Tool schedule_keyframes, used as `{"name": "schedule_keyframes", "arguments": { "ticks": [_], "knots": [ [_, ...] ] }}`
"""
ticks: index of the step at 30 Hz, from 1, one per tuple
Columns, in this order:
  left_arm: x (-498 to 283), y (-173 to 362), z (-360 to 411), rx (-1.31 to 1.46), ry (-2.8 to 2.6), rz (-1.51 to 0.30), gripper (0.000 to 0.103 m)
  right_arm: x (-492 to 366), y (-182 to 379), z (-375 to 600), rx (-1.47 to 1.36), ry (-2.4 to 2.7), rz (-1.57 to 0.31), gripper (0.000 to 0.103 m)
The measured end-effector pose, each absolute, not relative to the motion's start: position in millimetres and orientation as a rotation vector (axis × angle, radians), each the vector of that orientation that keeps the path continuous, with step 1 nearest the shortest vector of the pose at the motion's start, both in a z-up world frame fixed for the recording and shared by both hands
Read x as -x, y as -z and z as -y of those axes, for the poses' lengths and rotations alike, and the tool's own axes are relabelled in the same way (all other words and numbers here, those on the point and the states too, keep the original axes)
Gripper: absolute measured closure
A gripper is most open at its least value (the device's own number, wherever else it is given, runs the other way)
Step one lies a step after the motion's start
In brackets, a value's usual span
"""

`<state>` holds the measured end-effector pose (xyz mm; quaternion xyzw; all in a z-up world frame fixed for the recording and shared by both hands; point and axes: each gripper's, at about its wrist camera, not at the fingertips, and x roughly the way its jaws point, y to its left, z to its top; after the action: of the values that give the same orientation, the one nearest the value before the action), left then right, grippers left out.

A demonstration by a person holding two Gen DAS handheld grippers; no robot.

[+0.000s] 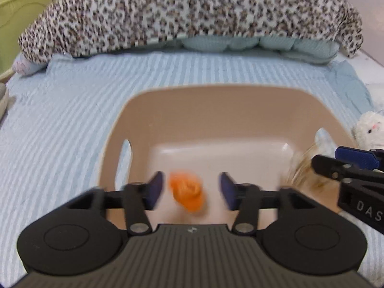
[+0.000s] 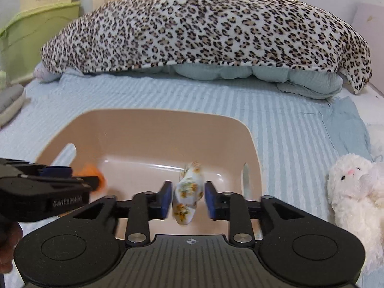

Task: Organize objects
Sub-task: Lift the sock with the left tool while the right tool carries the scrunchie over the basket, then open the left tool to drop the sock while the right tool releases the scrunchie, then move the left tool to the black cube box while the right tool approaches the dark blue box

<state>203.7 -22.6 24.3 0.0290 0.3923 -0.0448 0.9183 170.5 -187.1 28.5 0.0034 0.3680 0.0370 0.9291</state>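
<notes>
A beige plastic basket (image 1: 216,100) sits on the striped bed; it also shows in the right wrist view (image 2: 153,124). My left gripper (image 1: 190,189) is open over the basket, and a blurred orange cloth bundle (image 1: 188,193) hangs free between its pads, touching neither. My right gripper (image 2: 188,198) is open over the basket's right half, with a white floral sock roll (image 2: 188,196) loose between its pads, blurred. The right gripper's side (image 1: 350,168) shows at the left wrist view's right edge. The left gripper (image 2: 48,187) shows at the right wrist view's left edge.
A white plush toy (image 2: 355,192) lies right of the basket, also in the left wrist view (image 1: 369,129). A leopard-print blanket (image 2: 204,28) covers folded bedding at the bed's far end. A green bin (image 2: 28,33) stands at far left. Folded cloths (image 2: 10,103) lie at the left edge.
</notes>
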Motion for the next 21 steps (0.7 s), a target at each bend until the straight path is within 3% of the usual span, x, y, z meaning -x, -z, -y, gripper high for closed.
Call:
{"name": "schedule_keyframes", "arguments": {
  "ticks": [3, 6, 15, 21],
  "knots": [
    [-188, -42, 21, -0.063, 0.100, -0.750, 0.030, -158, -43, 188, 0.000, -0.079, -0.714, 0.033],
    [-173, -54, 19, -0.072, 0.103, -0.734, 0.028, -143, -55, 189, 0.019, -0.085, -0.690, 0.025],
    [-118, -62, 9, -0.087, 0.129, -0.750, 0.027, -90, -74, 198, 0.018, -0.095, -0.687, 0.004],
    [-101, -45, 0, -0.082, 0.128, -0.813, 0.027, -63, -57, 206, -0.019, -0.093, -0.749, 0.000]
  ]
}}
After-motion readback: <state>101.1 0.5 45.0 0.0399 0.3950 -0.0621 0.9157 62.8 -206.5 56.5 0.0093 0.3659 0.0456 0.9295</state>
